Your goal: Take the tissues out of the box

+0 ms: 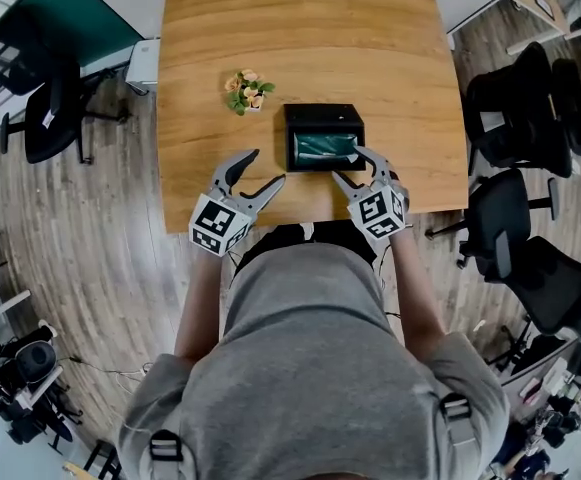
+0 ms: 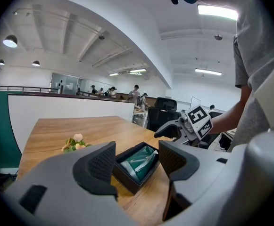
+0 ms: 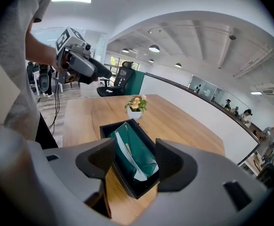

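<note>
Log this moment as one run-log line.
stage: pre-grasp | left tongs: open, empty, left of box | right tongs: open, at box's near edge | green tissue pack: in box, not gripped

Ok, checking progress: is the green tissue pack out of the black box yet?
No, the green tissue pack lies inside the black box, untouched by either gripper.

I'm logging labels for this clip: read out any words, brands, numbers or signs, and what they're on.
No readable text in any view.
Square markers on left gripper and right gripper: patterns only, no letters.
Green tissue pack in the box: no print legible.
</note>
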`<state>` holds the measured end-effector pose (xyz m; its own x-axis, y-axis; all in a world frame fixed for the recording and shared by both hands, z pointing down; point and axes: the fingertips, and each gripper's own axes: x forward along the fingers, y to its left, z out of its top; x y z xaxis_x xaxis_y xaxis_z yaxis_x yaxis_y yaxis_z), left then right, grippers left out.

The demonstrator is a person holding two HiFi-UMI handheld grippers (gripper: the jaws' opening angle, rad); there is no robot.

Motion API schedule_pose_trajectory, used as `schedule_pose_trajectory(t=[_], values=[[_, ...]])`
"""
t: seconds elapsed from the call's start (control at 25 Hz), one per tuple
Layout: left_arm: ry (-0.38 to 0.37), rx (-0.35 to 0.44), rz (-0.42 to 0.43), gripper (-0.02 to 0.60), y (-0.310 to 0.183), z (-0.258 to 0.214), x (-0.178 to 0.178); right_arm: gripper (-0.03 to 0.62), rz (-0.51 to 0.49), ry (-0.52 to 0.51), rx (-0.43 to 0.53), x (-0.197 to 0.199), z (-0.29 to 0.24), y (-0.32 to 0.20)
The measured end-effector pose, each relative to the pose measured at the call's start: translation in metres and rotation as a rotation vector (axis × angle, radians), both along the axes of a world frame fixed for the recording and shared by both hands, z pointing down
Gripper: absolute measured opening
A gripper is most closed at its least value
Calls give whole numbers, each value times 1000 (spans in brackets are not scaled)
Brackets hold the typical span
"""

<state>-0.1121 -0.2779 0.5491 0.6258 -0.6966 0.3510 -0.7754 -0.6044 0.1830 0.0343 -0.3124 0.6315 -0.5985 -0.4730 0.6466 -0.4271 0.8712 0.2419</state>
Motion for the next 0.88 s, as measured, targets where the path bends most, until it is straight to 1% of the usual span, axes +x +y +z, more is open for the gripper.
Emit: schedule_pose_trajectory(t=[0.12,0.44,0.56,0.88], values=[[-16,-3,2,301,-2,0,0,265,-2,1,1,-2,7,-5],[-37,-32,-15,301,-4,8,-7,265,-48,61,-5,-7,35,-12],[-48,-46,-20,301,-2,12,-9,264,-51,64,-15,-8,43,-13],[-49,-56,-23,301,-2,13,-9,265,-69,81,1,-25,62,-21]])
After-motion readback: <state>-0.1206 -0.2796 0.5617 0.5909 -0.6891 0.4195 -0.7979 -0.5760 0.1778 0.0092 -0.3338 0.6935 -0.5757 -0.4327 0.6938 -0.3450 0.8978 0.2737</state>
